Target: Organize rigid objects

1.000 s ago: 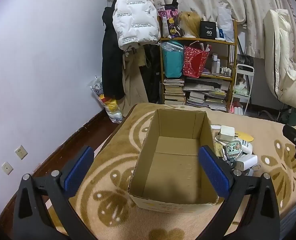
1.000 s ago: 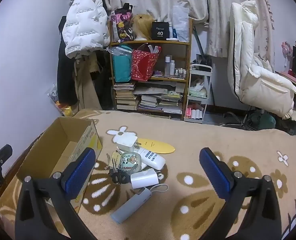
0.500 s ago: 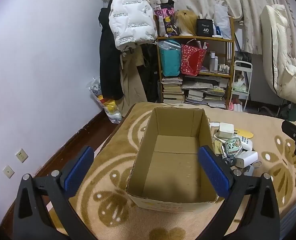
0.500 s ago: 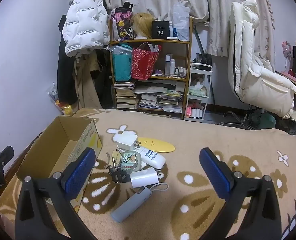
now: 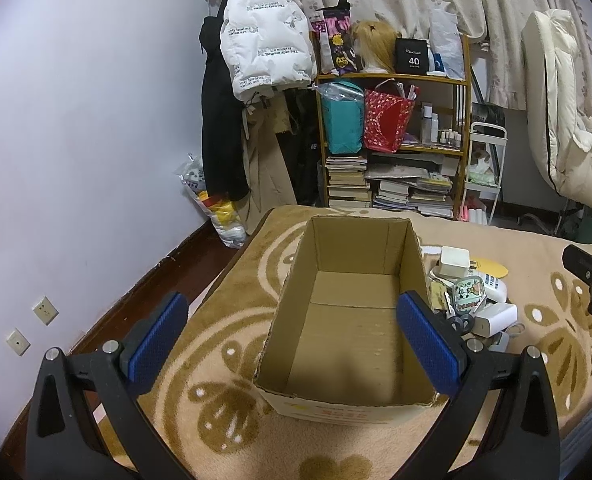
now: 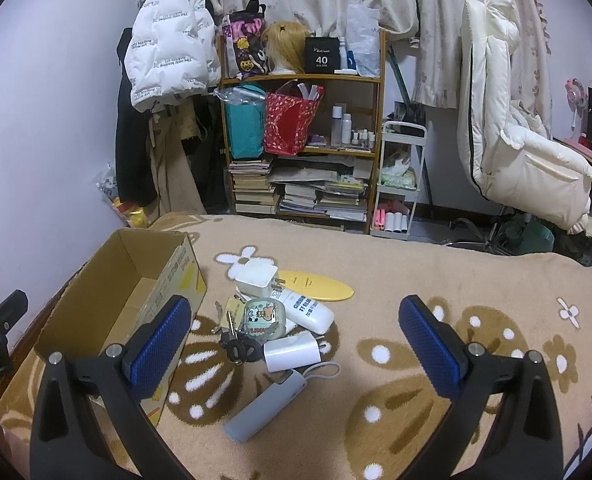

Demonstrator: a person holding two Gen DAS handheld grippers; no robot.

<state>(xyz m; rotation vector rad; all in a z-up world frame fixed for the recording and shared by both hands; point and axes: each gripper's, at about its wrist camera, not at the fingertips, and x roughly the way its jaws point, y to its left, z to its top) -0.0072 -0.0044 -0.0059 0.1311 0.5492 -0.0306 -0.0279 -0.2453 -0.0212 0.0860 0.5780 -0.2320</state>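
A heap of small rigid objects, among them a grey oblong case [image 6: 264, 407], a white charger [image 6: 292, 353], a white tube [image 6: 307, 311] and keys [image 6: 234, 342], is piled on the patterned blanket [image 6: 435, 276] just beside the empty cardboard box [image 5: 355, 312]. From the right claw [image 6: 294, 344], held wide open and empty, the grey case is found nearest at about 6 o'clock, its long axis run from 7 to 1 o'clock. The left claw [image 5: 292, 344], likewise spread with nothing held, is hung over the box, whose right wall cuts off part of the heap, and the lower items are buried.

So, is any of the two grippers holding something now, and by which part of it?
Nothing is held. The left gripper is open above the empty cardboard box; the right gripper is open above the small items on the blanket.
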